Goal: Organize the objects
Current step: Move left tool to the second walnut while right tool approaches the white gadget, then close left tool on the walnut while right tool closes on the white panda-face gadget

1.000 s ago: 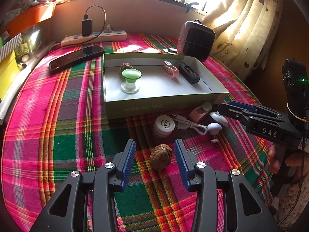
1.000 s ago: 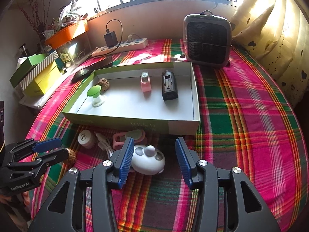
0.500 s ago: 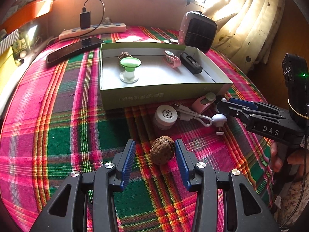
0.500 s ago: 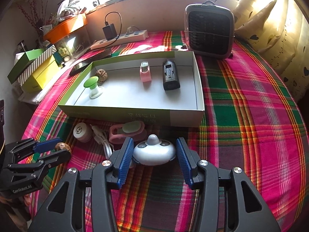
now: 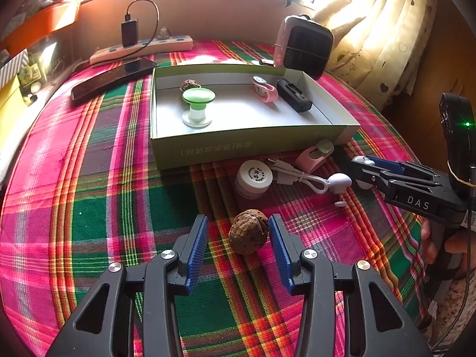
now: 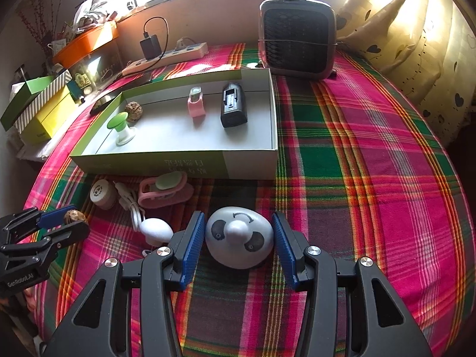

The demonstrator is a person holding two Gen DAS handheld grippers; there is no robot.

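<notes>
Both grippers are lined up for a pickup, so the step in hand looks like the grasp before carrying loose items into the green-sided box (image 6: 178, 165). The left gripper (image 5: 236, 238) straddles a walnut (image 5: 248, 232) lying on the plaid tablecloth (image 5: 89, 178), near side of the box; its jaws stand released, the right pad just beside the nut and the left pad apart from it. The right gripper (image 6: 238, 242) brackets a white panda-faced gadget (image 6: 239, 241), also on the cloth near the box's front wall; its pads sit close on either flank, but I cannot tell whether they press yet. Next, each claw probably needs to close squarely, then lift clear of the box wall and move far-side to set down inside. Counted: two walnuts, one outside and one in the box (image 6: 133, 108); two pink clips, one in the box (image 6: 196, 105) and one outside (image 6: 163, 192); one green suction knob (image 6: 122, 126); one black battery-like block (image 6: 233, 108); one white round jar (image 5: 254, 177); one white cable (image 5: 297, 174).
</notes>
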